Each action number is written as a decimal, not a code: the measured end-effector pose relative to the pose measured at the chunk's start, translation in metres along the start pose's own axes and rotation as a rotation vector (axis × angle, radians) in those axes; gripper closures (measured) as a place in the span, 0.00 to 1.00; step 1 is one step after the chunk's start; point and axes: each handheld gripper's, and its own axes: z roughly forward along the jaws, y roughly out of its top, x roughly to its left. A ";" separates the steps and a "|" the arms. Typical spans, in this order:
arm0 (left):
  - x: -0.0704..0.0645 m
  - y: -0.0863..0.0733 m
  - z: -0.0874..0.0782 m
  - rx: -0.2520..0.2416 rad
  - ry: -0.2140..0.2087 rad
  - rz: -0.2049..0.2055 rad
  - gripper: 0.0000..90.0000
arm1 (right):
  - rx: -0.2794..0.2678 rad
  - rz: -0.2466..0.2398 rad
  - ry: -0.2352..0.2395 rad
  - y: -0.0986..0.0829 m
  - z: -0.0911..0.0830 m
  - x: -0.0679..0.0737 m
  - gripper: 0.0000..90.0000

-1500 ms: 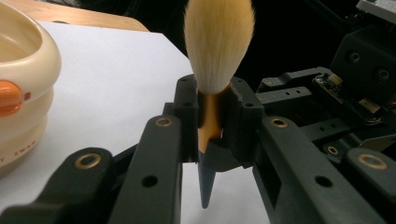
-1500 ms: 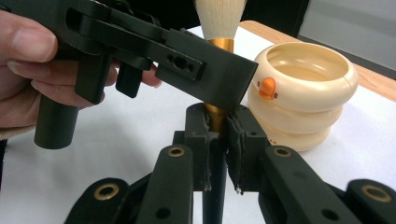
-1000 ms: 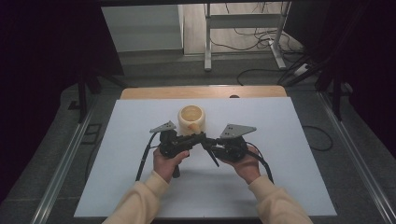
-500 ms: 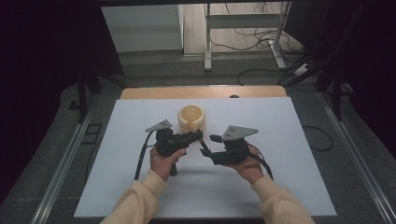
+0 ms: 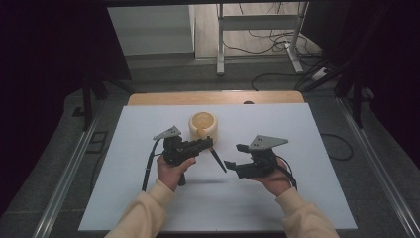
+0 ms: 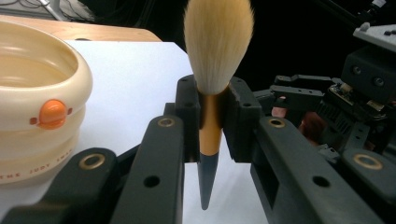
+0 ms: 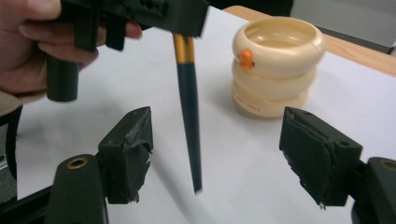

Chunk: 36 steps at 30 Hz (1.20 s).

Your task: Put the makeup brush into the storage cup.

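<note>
Cream ribbed cup (image 5: 204, 126) with orange duck-bill knob: upper centre of high view, on white table sheet (image 5: 148, 198); interior appears bare, contents not discernible. Brush (image 6: 212, 88), pale bristles, gold ferrule, dark tapered handle: clamped at ferrule by left gripper (image 5: 207, 144), just below the cup in centre frame; handle slanting down toward lower right, tip clear of the sheet. Right gripper (image 5: 234, 155): jaws spread wide, nothing between them, right of centre, near the handle tip without contact. Wooden table edge (image 5: 213, 97) beyond the sheet. Metal frame legs (image 5: 257, 37) and cables (image 5: 277, 79) on grey floor at top. Dark surroundings on both sides.
</note>
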 end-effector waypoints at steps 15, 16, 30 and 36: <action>0.002 0.004 -0.003 -0.007 0.009 0.011 0.87 | 0.037 0.054 -0.087 -0.029 -0.038 -0.011 0.20; 0.002 0.004 -0.004 -0.008 0.010 0.011 0.87 | 0.040 0.060 -0.093 -0.032 -0.041 -0.012 0.19; 0.005 0.006 -0.013 -0.016 0.028 0.017 0.87 | 0.086 0.089 -0.155 -0.061 -0.064 -0.015 0.17; 0.006 0.005 -0.011 -0.010 0.030 0.019 0.87 | 0.110 0.084 -0.157 -0.067 -0.064 -0.016 0.17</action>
